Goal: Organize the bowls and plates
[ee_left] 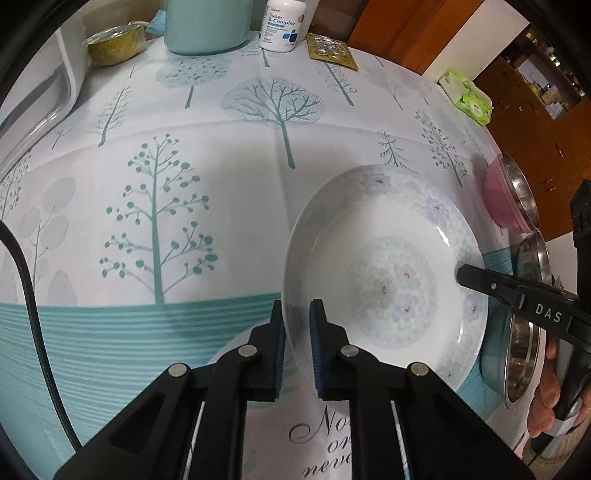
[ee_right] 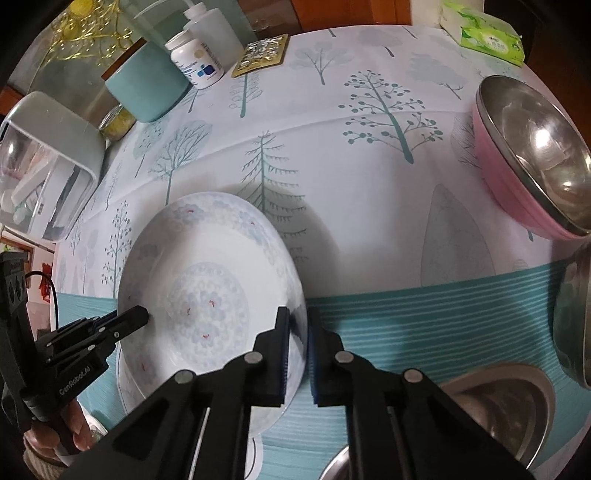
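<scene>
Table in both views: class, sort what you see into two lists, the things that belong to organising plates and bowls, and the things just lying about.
Belongs to the job:
plate, gripped at opposite rims by left claw and right claw
pink bowl
steel bowls

Lying about:
vitamin bottle
teal jar
tissue pack
foil packet

A glossy, smooth ceramic-looking plate (ee_left: 384,258) with a pale printed pattern is seen on a smooth, creased printed tablecloth (ee_left: 184,184). Shiny steel lines the matt pink bowl (ee_right: 532,155). Matt black plastic forms the left gripper (ee_left: 297,350) and right gripper (ee_right: 297,354), with ribbed blue pads (ee_left: 317,354). The bottle (ee_left: 282,24) looks like glossy white plastic.
</scene>
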`<control>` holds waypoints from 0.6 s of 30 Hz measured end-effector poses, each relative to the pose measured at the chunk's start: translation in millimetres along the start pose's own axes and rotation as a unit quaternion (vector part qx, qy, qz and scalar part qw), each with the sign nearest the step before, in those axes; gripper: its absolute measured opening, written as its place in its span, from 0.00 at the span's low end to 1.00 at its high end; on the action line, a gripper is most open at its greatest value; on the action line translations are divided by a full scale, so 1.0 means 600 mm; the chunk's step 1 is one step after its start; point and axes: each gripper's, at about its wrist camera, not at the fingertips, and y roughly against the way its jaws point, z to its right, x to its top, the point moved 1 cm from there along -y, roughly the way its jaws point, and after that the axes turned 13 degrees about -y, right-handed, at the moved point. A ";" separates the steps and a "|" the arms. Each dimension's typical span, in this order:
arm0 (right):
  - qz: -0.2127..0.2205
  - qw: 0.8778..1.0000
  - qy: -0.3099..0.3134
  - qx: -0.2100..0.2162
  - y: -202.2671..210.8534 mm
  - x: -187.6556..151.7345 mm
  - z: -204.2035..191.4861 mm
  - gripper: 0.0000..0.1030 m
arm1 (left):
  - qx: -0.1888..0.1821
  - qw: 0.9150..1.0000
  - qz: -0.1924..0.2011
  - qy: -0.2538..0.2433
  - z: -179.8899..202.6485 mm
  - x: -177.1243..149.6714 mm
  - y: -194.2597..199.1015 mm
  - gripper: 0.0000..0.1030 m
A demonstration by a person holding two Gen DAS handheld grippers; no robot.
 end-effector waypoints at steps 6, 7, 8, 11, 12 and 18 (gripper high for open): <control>0.003 1.000 0.013 0.005 0.022 -0.020 -0.009 0.08 | -0.004 1.000 0.002 0.001 0.002 -0.026 0.028 0.10; 0.002 1.000 0.015 0.006 0.026 -0.024 -0.010 0.08 | -0.005 1.000 0.003 0.001 0.004 -0.029 0.033 0.10; 0.002 1.000 0.016 0.009 0.030 -0.028 -0.011 0.08 | -0.007 1.000 0.004 0.002 0.004 -0.035 0.040 0.10; -0.002 1.000 0.017 0.021 0.040 -0.046 -0.013 0.08 | -0.011 1.000 0.008 0.005 0.006 -0.056 0.065 0.10; -0.003 1.000 0.017 0.025 0.043 -0.053 -0.014 0.08 | -0.010 1.000 0.010 0.004 0.008 -0.065 0.076 0.10; -0.009 0.998 0.038 0.041 0.071 -0.116 -0.035 0.08 | -0.004 1.000 0.018 0.001 0.010 -0.130 0.134 0.10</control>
